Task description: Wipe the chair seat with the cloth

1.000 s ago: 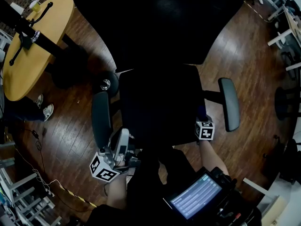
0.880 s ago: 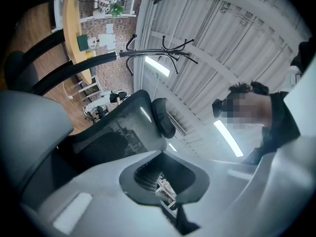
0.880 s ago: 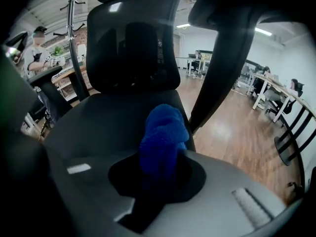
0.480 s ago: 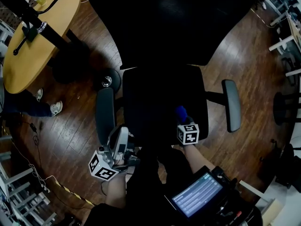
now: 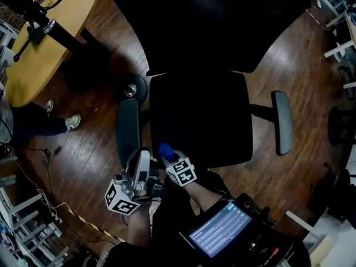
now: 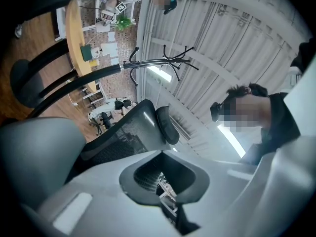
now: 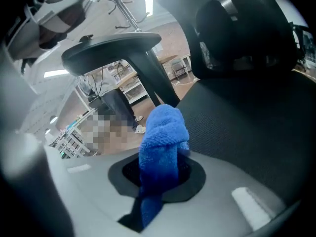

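Observation:
The black chair seat (image 5: 203, 118) fills the middle of the head view, with its left armrest (image 5: 128, 129) and right armrest (image 5: 282, 121) on either side. My right gripper (image 5: 168, 156) is at the seat's near left corner, shut on a blue cloth (image 5: 165, 150). In the right gripper view the cloth (image 7: 163, 137) bulges out from between the jaws, against the seat fabric (image 7: 247, 127), with the left armrest (image 7: 113, 46) above it. My left gripper (image 5: 142, 161) hangs just left of it, below the left armrest. Its jaws are shut and hold nothing (image 6: 165, 181).
The chair's black backrest (image 5: 206, 21) lies beyond the seat. A round wooden table (image 5: 41, 43) with a black stand stands at the upper left, a person's shoes (image 5: 71, 122) beside it. A lit tablet (image 5: 219, 235) sits below. White furniture legs (image 5: 342, 49) line the right edge.
My right gripper has swept the cloth leftward along the seat's near edge, from the right front corner to the left front corner. The left gripper has barely moved.

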